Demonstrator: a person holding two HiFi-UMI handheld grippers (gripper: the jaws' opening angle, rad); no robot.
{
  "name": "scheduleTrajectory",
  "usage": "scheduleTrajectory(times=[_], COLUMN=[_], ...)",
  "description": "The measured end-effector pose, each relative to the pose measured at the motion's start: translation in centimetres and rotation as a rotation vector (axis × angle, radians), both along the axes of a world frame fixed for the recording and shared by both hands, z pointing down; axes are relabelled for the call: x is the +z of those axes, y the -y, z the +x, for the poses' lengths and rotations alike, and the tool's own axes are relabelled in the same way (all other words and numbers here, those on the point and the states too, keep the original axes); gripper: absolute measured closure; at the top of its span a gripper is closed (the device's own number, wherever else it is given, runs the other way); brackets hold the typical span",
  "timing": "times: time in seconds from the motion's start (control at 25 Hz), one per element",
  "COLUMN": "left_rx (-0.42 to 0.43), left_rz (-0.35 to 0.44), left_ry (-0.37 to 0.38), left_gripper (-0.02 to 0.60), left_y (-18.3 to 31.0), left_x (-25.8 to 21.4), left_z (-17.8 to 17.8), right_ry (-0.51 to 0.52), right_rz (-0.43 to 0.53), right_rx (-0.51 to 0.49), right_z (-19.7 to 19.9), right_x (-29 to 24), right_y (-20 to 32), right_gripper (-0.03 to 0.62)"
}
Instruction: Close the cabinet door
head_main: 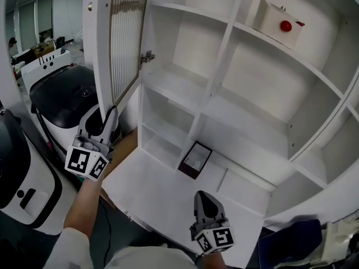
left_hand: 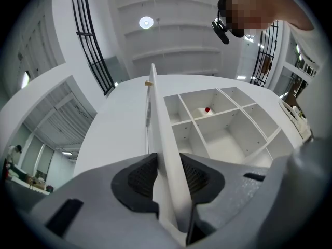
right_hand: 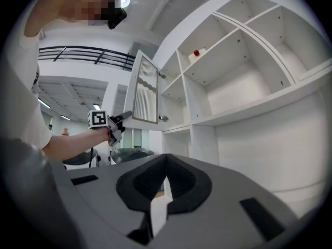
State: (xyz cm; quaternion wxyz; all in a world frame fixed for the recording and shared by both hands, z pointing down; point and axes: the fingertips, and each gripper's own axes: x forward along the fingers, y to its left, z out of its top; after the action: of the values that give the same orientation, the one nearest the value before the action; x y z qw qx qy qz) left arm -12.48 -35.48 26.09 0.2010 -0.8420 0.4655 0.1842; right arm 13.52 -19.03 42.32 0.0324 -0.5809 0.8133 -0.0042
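The white cabinet (head_main: 235, 94) stands with its shelves exposed. Its door (head_main: 126, 32), white-framed around a ribbed glass panel, swings out to the left. My left gripper (head_main: 112, 114) points up at the door's lower edge. In the left gripper view the door's thin edge (left_hand: 161, 139) runs between the pads of that gripper (left_hand: 168, 178), and both pads press on it. My right gripper (head_main: 205, 198) hovers low over the white counter (head_main: 151, 195), away from the door. Its jaws (right_hand: 166, 160) meet at the tips with nothing between them. From there the door (right_hand: 145, 90) and left gripper (right_hand: 124, 117) show at the left.
A white box with a red knob (head_main: 279, 22) sits on an upper shelf. A small dark box (head_main: 195, 159) stands on the counter at the cabinet's foot. Black-and-white appliances (head_main: 61, 94) crowd the floor at left, behind the door. A metal hinge (head_main: 147, 56) joins door and cabinet.
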Motion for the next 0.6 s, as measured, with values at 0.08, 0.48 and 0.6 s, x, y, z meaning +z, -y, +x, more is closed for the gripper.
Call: scheduleTrajectory(times=[0.08,0.48,0.6], left_rx=[0.011,0.029,0.026], left_rz=[0.004,0.011,0.018], left_ry=[0.005,-0.026,-0.044], left_gripper=[0.476,0.425,0.417], left_y=[-0.2,-0.6,-0.6], left_x=[0.0,0.0,0.1], left_z=[0.9,6.9,8.0], right_ry=[0.001,0.014,0.018], right_rz=[-0.001,-0.005,-0.001], right_rx=[-0.008,-0.023,-0.015], right_z=[0.0,1.9,3.0], right_x=[0.1,0.3,0.5], right_y=[0.1,0.3,0.2], right_gripper=[0.594,0.594,0.594])
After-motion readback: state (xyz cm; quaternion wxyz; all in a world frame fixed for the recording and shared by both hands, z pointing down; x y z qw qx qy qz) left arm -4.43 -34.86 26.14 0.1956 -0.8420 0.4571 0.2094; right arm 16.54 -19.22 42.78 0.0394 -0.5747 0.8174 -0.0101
